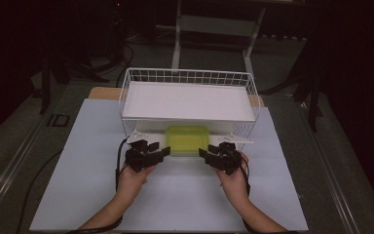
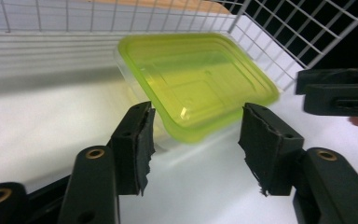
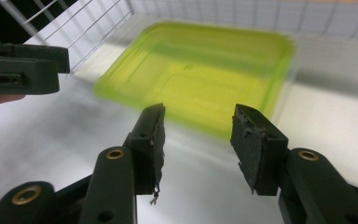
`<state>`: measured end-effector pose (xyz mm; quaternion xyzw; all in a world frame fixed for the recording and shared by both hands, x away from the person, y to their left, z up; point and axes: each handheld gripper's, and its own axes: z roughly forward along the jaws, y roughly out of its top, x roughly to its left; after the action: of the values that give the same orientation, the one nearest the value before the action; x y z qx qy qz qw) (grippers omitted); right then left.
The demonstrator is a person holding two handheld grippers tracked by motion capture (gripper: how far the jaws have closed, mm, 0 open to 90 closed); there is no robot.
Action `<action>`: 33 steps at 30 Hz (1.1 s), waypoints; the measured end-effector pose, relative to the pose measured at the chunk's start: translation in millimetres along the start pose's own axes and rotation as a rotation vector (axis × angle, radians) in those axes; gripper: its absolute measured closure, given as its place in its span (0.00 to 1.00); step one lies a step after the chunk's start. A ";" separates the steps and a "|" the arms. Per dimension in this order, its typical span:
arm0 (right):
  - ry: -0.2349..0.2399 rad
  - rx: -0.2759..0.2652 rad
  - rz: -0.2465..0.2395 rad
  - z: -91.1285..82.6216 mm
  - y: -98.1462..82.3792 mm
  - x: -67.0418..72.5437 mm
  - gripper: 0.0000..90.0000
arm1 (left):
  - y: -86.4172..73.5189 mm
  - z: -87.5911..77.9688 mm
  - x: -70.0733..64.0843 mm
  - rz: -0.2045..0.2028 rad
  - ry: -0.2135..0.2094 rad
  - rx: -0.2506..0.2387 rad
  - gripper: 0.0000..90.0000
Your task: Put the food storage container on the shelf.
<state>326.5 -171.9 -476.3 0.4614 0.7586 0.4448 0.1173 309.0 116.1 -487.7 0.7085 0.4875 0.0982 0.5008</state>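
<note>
A yellow-green lidded plastic container (image 1: 187,139) lies flat on the white table sheet at the front of a white wire basket (image 1: 126,87). Its far end is tucked under the white board (image 1: 190,100) that covers the basket. My left gripper (image 1: 159,148) is just off the container's left front corner and my right gripper (image 1: 207,149) just off its right front corner. In the left gripper view the jaws (image 2: 193,140) stand open short of the container (image 2: 196,84), with nothing between them. The right gripper (image 3: 196,140) is likewise open and empty before the container (image 3: 205,74).
Wire mesh (image 2: 289,42) rises behind and beside the container. The white sheet (image 1: 175,200) spreads toward me, with a brown table edge (image 1: 100,92) at the back. A cable (image 1: 34,185) trails off to the left. A grey metal stand (image 1: 214,24) is behind the table.
</note>
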 end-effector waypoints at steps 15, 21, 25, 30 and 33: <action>0.011 0.106 -0.045 18.1 -13.1 21.9 1.00 | -28.2 -31.1 -20.0 0.210 -0.163 -0.078 0.15; 0.000 0.115 -0.044 30.3 -15.8 26.1 1.00 | -34.4 -26.6 -22.3 0.224 -0.127 -0.057 0.02; -0.007 0.121 -0.044 38.5 -16.3 28.1 1.00 | -36.8 -23.9 -16.1 0.192 -0.122 -0.059 0.02; -0.023 0.129 -0.041 50.2 -17.4 27.4 1.00 | -39.8 -22.0 -14.4 0.201 -0.108 -0.052 0.02; -0.029 0.134 -0.035 55.5 -17.5 25.8 1.00 | -40.9 -21.4 -15.2 0.215 -0.106 -0.050 0.02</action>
<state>334.6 -122.8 -516.0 0.4613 0.7928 0.3842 0.1048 263.6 118.2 -505.0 0.7482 0.3789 0.1259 0.5299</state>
